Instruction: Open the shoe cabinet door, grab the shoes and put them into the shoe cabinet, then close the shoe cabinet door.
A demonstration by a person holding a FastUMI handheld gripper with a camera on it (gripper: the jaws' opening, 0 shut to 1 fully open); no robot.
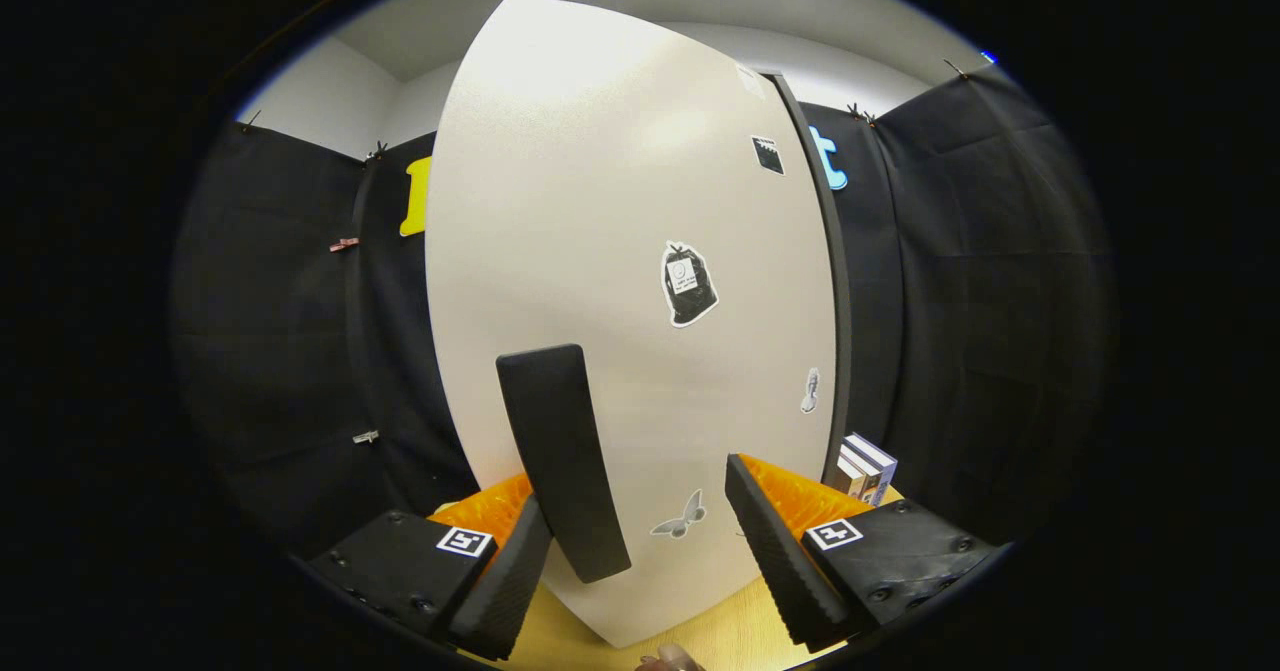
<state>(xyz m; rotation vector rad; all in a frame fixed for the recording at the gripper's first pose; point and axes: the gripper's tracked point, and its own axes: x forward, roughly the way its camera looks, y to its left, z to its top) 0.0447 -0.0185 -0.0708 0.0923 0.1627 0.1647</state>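
Shoe cabinet door (620, 281) stands close in front of the gripper (640, 541), a tall, smooth, off-white panel that looks closed and bulges toward the viewer through the wide lens. A dark, flat, upright handle (562, 459) sits on the lower left part of the door, tilted slightly, with its lower end reaching down between the fingers. Several stickers dot the panel: a dark bag-shaped sticker (688, 284) near the middle, a small dark square one (768, 155) higher up to the right, a pale butterfly sticker (680, 517) low down between the fingers, and a small pale figure (810, 391) near the right edge. A dark strip (830, 281) runs down the door's right edge.

The gripper is released, its two fingers spread well apart and holding nothing. The left finger (505, 576) lies just left of the handle's lower end, close to it; whether they touch is unclear. The right finger (785, 551) is well clear of the handle, to the right.

A light wooden surface (740, 631) shows below the door, near the fingers. To the right of the door, beyond the right finger, a few small boxes (866, 467) stand upright side by side on that surface. Black cloth (980, 281) hangs on both sides.
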